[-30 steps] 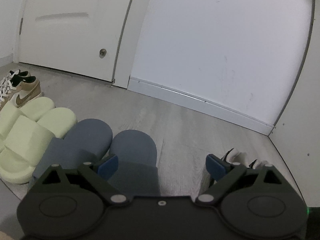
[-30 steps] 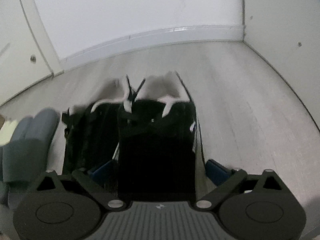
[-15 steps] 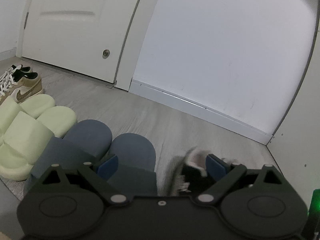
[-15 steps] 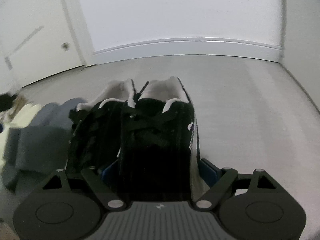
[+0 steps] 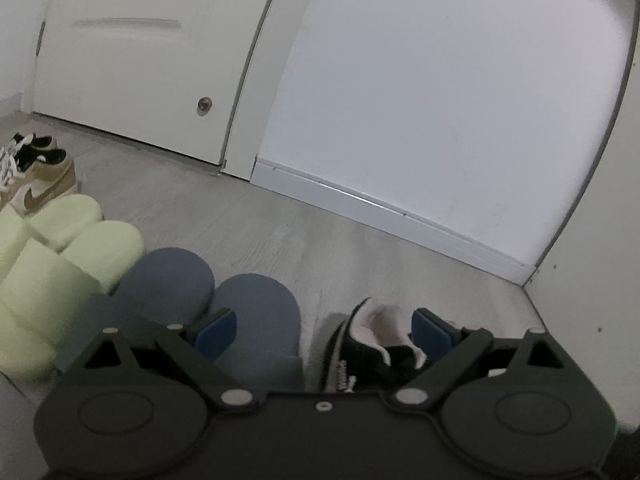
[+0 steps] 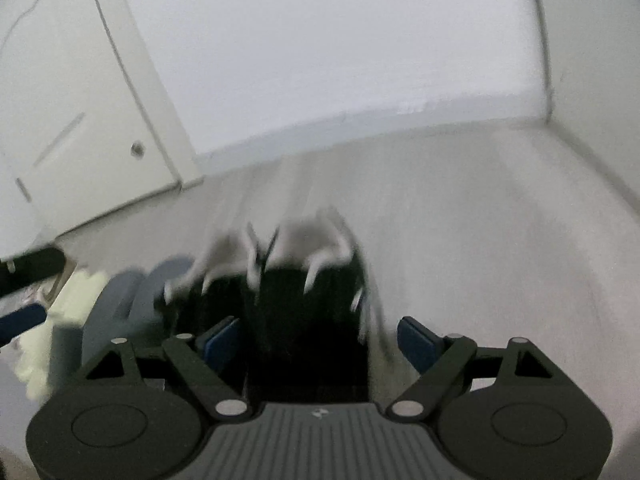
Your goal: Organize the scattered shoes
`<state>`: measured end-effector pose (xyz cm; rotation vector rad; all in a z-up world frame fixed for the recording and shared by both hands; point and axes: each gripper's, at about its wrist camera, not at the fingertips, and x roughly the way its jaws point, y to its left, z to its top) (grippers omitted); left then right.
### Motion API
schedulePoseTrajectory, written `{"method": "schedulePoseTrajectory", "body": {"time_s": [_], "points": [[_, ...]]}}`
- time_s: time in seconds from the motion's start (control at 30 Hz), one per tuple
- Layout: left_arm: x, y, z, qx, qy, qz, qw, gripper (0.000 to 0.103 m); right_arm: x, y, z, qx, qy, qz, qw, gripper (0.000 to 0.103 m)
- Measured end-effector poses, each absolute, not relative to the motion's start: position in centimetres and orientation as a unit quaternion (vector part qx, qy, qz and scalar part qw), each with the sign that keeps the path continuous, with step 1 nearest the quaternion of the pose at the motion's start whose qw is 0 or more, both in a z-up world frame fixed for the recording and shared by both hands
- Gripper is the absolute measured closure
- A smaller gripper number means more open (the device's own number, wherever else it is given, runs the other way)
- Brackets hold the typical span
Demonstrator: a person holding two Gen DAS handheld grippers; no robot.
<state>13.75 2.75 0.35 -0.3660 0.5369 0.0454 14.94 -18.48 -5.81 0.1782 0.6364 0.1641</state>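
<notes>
The black sneakers [image 6: 288, 292] sat side by side on the grey floor [image 6: 460, 220], toes toward the far wall, at the right end of a row of footwear. In the right wrist view they were blurred; the right-hand shoe of the pair lay between the pads of the right gripper [image 6: 320, 340], whose jaws had just been closing a little around it. A gap showed between the shoe's side and the right pad, and the left pad sat in the dark slot between the two shoes, so whether it pressed on the shoe could not be told; the fingers stood wide.

In the left wrist view one black sneaker [image 5: 368, 340] with its pale lining appeared just inside the right pad of the left gripper [image 5: 324, 328], whose jaws stood wide apart with nothing clamped. Just left of that sneaker lay the blue slides [image 5: 216, 300], the nearer one partly under the left pad. Beyond them came the pale green slides [image 5: 68, 252], touching the blue pair, and then the tan sneakers [image 5: 36, 176] with white laces, nearest the white door [image 5: 140, 60]. A white baseboard [image 5: 380, 212] ran along the wall behind the row
</notes>
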Motion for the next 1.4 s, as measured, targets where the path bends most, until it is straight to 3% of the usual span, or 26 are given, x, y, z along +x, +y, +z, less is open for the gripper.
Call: {"method": "schedulePoseTrajectory", "body": {"time_s": [0.2, 0.3, 0.37, 0.43, 0.53, 0.87, 1.03, 1.17, 1.4], "points": [[17.1, 6.3, 0.5, -0.152, 0.258, 0.03, 0.954, 0.008, 17.0, -15.8, -3.9, 0.039, 0.306, 0.108, 0.945, 0.011], [18.2, 7.7, -0.3, -0.13, 0.213, 0.034, 0.968, 0.008, 18.7, -14.7, -3.7, 0.043, 0.316, 0.119, 0.94, 0.011], [18.2, 8.4, -1.7, -0.139, 0.194, 0.051, 0.97, 0.008, 20.9, -13.4, -4.0, 0.034, 0.348, 0.107, 0.931, 0.013], [18.3, 8.8, -2.5, -0.146, 0.196, 0.06, 0.968, 0.008, 22.7, -12.6, -4.7, 0.028, 0.37, 0.088, 0.924, 0.025], [19.0, 9.2, -3.0, -0.158, 0.207, 0.057, 0.964, 0.008, 24.8, -12.0, -5.4, 0.01, 0.393, 0.086, 0.915, 0.029], [19.3, 9.4, -4.0, -0.171, 0.221, 0.052, 0.959, 0.008, 30.8, -11.2, -8.4, 0.048, 0.471, 0.026, 0.881, 0.03], [19.2, 10.9, -4.9, -0.237, 0.215, 0.063, 0.945, 0.008, 29.7, -10.0, -8.9, 0.028, 0.433, -0.011, 0.901, 0.031], [18.8, 12.0, -5.4, -0.263, 0.21, 0.072, 0.939, 0.008, 26.6, -9.2, -9.4, 0.002, 0.345, -0.015, 0.939, 0.047], [18.4, 12.1, -5.4, -0.273, 0.193, 0.059, 0.941, 0.008, 20.0, -10.7, -6.1, 0.006, 0.195, -0.026, 0.98, 0.049]]}}
